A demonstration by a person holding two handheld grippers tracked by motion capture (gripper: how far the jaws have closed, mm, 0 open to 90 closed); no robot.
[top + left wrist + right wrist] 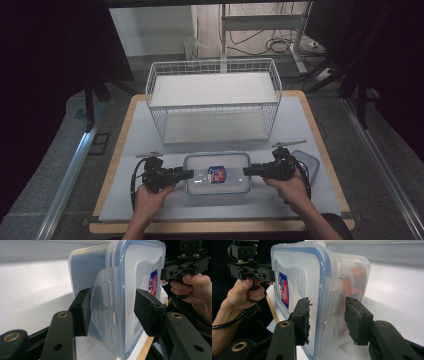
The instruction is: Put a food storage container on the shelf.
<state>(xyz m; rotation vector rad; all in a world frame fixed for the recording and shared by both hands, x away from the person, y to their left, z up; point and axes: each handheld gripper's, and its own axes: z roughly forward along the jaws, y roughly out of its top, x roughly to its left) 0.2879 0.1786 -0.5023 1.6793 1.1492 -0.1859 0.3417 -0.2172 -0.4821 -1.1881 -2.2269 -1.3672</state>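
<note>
- Clear plastic container (217, 173) with a blue-rimmed lid: it lies flat on the counter (125, 150), at the near edge, between your two hands. A red-and-blue label sits on the lid; something orange shows through the wall in the right gripper view.
- Left hand-held gripper (186, 174): you have it at the container's left end. In the left gripper view the jaws straddle the lid's latch tab (106, 302), one pad by the lid face, one by the body side. Whether the pads already press, I cannot tell.
- Right hand-held gripper (248, 171): same station at the right end, jaws on either side of the rim (325, 302). Contact likewise cannot be confirmed.
- Spare lid (306, 163): lies flat on the counter just beyond your right hand, untouched.
- White wire basket (214, 100): stands at the far half of the counter, nothing visible inside it.
- Progress, judged: both ends are approached and bracketed; the container has not left the counter. Remaining for you, probably: firm up both grips, lift level, and carry it toward the basket.
</note>
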